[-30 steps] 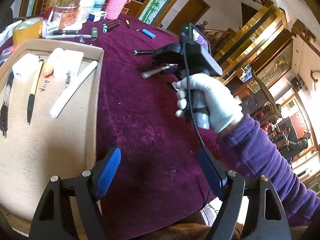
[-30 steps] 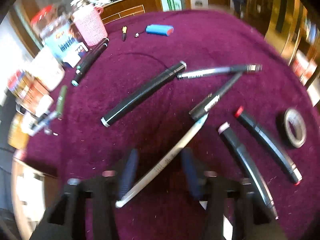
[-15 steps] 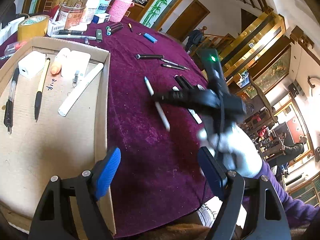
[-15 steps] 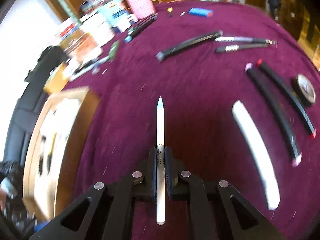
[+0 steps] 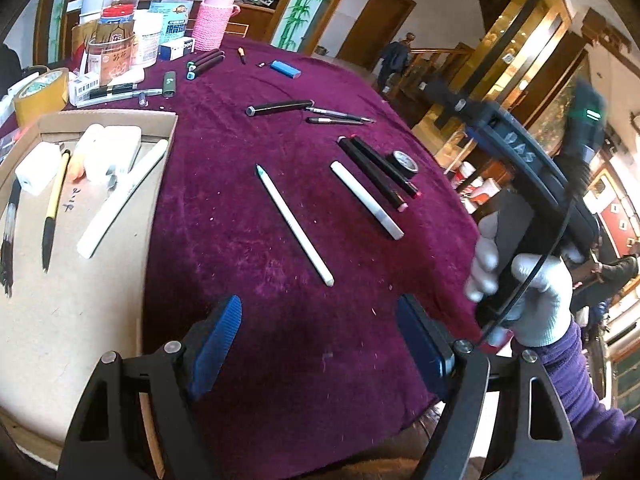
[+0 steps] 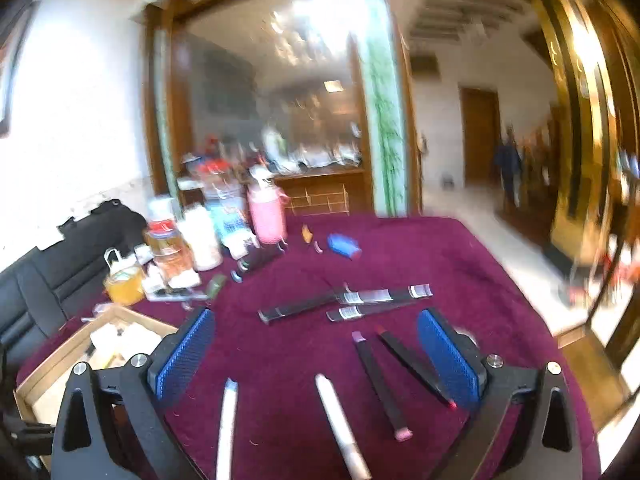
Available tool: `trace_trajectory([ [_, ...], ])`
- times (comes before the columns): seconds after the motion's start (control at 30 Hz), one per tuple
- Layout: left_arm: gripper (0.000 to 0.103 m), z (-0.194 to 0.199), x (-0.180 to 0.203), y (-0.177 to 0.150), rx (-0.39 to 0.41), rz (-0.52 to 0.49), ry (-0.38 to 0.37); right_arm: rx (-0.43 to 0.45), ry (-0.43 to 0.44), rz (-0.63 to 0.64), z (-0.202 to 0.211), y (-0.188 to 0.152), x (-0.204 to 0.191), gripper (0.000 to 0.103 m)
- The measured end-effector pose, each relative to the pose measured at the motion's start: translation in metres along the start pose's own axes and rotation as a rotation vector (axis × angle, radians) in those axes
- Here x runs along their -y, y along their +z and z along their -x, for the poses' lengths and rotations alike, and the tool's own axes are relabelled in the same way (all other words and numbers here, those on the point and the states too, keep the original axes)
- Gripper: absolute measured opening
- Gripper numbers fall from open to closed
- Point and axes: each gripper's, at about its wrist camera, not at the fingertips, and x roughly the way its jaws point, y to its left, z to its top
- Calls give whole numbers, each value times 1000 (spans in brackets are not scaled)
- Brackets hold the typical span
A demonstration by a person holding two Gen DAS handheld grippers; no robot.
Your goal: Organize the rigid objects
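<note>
A slim white pen [image 5: 294, 224] lies loose on the plum velvet tablecloth [image 5: 280, 340], just right of the cardboard tray [image 5: 100, 320] and straight ahead of the left gripper [image 5: 320, 344]. Its long axis runs diagonally away, green tip far. The left gripper is nearer, jaws spread wide and empty. The right gripper [image 6: 316, 356] — raised, blurred — also gapes with nothing held. The pen looks smooth, hard and round; the ribbed blue pads [image 5: 220, 332] should bite across its shaft.
</note>
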Motion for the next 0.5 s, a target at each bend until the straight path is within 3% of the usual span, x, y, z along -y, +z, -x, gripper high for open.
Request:
trace_trajectory([
  [0.07,79,-8,4,4,-2,-5,28,-198,44,-92,-38,-6,27,93],
  [0.2,79,-26,8,11,-12,-10,65,-216,-40,-146,-64,-33,58,81],
  [0.23,79,-31,8,14,-20,-2,69,-211,-43,-166,-68,-40,63,71],
  [0.27,79,-38,7,18,-33,9,69,-227,-54,-189,-71,-43,68,51],
  [0.3,79,-44,7,21,-42,18,72,-250,-42,-241,-75,-44,75,42],
  [0.5,79,-82,17,45,-57,12,160,-228,7,-305,-67,-45,90,41],
])
